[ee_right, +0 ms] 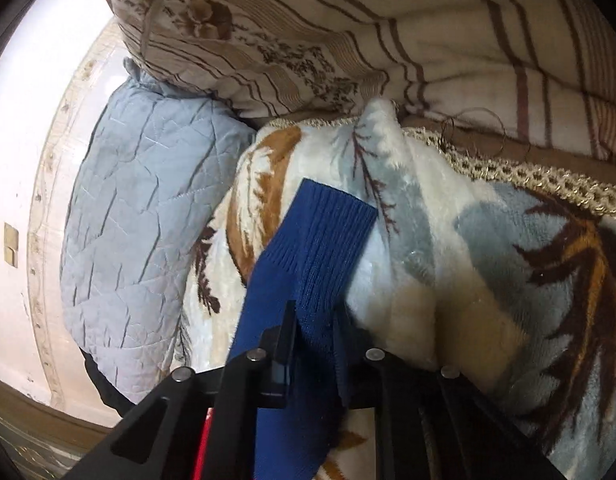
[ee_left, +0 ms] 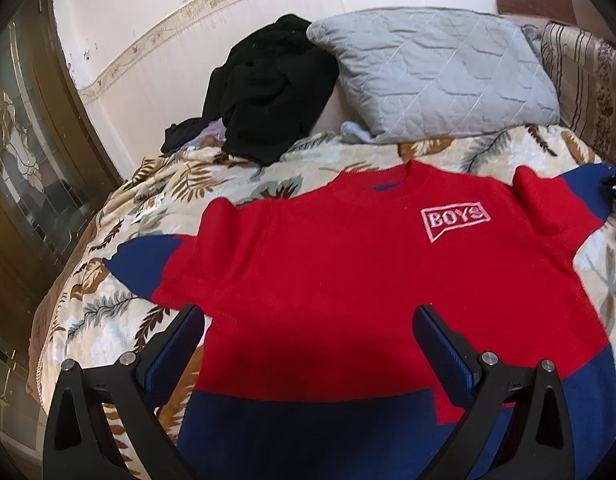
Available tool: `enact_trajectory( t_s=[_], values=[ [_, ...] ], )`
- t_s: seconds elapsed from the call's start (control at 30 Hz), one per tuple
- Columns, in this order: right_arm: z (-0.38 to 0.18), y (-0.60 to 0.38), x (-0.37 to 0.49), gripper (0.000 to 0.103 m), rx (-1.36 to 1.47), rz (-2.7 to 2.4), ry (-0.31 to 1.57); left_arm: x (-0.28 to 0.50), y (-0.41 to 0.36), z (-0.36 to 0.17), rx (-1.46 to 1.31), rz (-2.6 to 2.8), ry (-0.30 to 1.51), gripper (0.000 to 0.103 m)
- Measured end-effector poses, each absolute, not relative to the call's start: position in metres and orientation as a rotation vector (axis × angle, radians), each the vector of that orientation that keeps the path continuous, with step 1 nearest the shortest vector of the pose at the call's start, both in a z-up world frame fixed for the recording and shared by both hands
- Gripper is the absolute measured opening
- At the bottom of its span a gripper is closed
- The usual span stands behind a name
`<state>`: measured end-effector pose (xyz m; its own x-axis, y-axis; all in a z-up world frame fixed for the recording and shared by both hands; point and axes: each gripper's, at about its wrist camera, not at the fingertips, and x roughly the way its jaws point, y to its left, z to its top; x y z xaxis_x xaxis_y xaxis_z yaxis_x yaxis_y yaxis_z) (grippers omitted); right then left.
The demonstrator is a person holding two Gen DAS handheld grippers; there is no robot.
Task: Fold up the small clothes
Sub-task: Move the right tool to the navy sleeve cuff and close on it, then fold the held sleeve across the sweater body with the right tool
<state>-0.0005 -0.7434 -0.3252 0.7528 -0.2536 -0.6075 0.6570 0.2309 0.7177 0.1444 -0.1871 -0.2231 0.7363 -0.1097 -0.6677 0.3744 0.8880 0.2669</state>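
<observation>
A red sweater (ee_left: pixel 328 264) with a pink "BOYS" patch, blue cuffs and a blue hem (ee_left: pixel 308 432) lies flat, front up, on a leaf-patterned blanket (ee_left: pixel 119 312). My left gripper (ee_left: pixel 308 312) hangs open just above the sweater's lower body, one finger near the left side seam, nothing between its fingers. In the right wrist view my right gripper (ee_right: pixel 314 316) is shut on the blue ribbed sleeve (ee_right: pixel 316 236), which runs forward from the jaws with its cuff end lying on the blanket (ee_right: pixel 468 240). That sleeve's blue end (ee_left: pixel 584 188) shows at the right edge of the left wrist view.
A heap of black clothes (ee_left: pixel 267 92) and a grey quilted pillow (ee_left: pixel 436 68) lie at the head of the bed against the white wall. Striped bedding (ee_right: pixel 348 32) is stacked just beyond the right sleeve. A glazed wooden door (ee_left: pixel 23 160) stands at the left.
</observation>
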Motion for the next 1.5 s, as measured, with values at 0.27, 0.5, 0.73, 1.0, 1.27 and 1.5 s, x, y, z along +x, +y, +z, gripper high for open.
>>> enact_trajectory(
  t_s=[0.27, 0.5, 0.73, 1.0, 1.27, 1.5],
  values=[
    [-0.327, -0.742, -0.010, 0.025, 1.252, -0.690, 0.410, 0.157, -0.185, -0.253, 0.433, -0.267, 0.812, 0.103],
    [-0.330, -0.749, -0.004, 0.027, 1.210, -0.696, 0.382, 0.169, -0.189, -0.286, 0.448, -0.269, 0.944, 0.103],
    [-0.305, -0.738, 0.014, 0.014, 1.073, -0.630, 0.388, 0.175, -0.180, -0.299, 0.394, -0.294, 1.018, 0.103],
    [-0.224, -0.651, 0.061, 0.013, 0.955, -0.326, 0.361, 0.177, -0.166, -0.304, 0.307, -0.347, 1.081, 0.103],
    [-0.181, -0.503, 0.127, 0.013, 0.958, 0.040, 0.382, 0.181, -0.128, -0.275, 0.291, -0.285, 1.049, 0.103],
    [-0.229, -0.371, 0.196, 0.023, 1.035, 0.241, 0.588, 0.202, -0.052, -0.241, 0.164, -0.093, 0.932, 0.103]
  ],
)
